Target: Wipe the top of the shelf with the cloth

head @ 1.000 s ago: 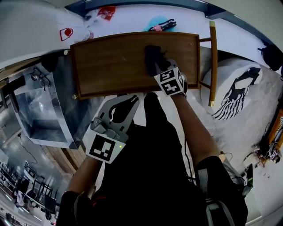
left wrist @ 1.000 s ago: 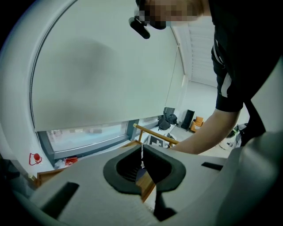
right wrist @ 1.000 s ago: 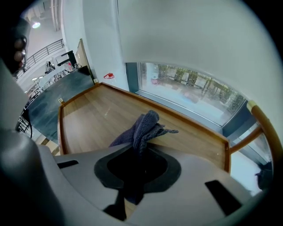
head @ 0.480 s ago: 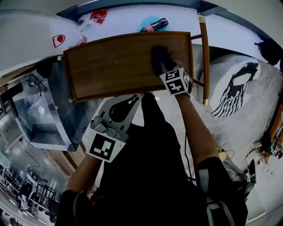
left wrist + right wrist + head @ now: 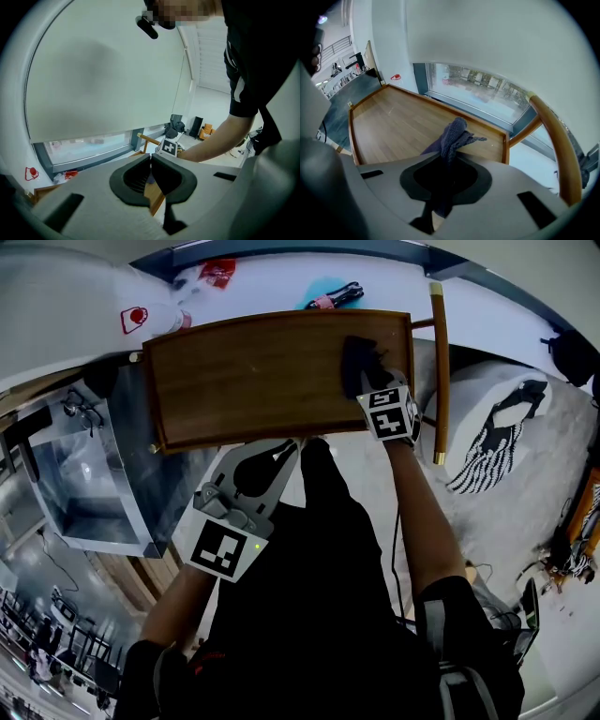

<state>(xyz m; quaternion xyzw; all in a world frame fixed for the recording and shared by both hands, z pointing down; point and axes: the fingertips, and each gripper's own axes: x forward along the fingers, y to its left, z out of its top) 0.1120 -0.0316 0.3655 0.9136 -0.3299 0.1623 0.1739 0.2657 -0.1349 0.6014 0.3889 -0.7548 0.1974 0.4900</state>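
Observation:
The wooden shelf top [image 5: 253, 371] with a raised rim lies across the upper middle of the head view. A dark purple cloth [image 5: 361, 362] rests bunched on its right part, near the right rim. My right gripper [image 5: 375, 382] is shut on the cloth [image 5: 454, 136], which sticks up between its jaws over the shelf top [image 5: 393, 126]. My left gripper [image 5: 267, 457] hangs below the shelf's front edge, jaws together with nothing between them. In the left gripper view its jaws [image 5: 151, 176] point toward the right gripper's marker cube [image 5: 168, 147].
A wooden post [image 5: 439, 371] stands along the shelf's right side. A clear plastic bin [image 5: 80, 474] sits to the left. A blue item [image 5: 333, 292] and red packets [image 5: 220, 270] lie on the white sill behind. A white patterned cushion [image 5: 497, 427] is at right.
My right gripper has slid the cloth to the right along the shelf top, toward the right rim. The left gripper has stayed in place.

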